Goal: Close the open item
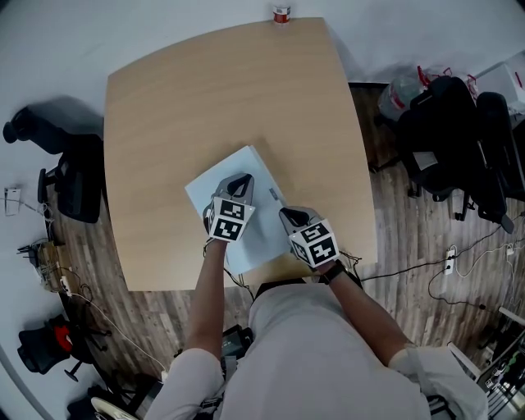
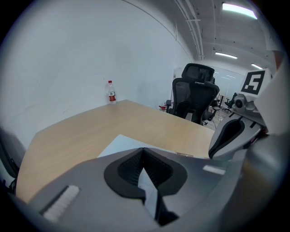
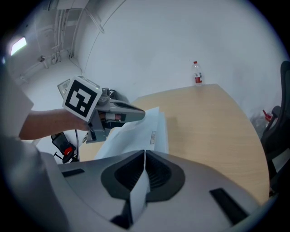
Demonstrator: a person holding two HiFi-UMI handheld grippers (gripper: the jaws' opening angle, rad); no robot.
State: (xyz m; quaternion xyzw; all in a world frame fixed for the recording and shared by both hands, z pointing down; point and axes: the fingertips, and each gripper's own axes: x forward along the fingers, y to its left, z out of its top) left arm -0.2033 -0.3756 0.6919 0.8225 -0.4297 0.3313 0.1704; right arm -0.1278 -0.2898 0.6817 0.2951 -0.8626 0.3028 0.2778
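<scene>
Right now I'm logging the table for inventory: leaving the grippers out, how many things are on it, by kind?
Folder: 1, white, gripped by the left gripper and the right gripper
Bottle: 1, at the far edge
Total: 2

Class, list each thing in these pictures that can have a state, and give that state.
white folder: flat on the table, near edge pinched; open or closed unclear.
left gripper: shut on the white folder's thin edge.
right gripper: shut on the white folder's thin edge.
water bottle: upright, cap on.
</scene>
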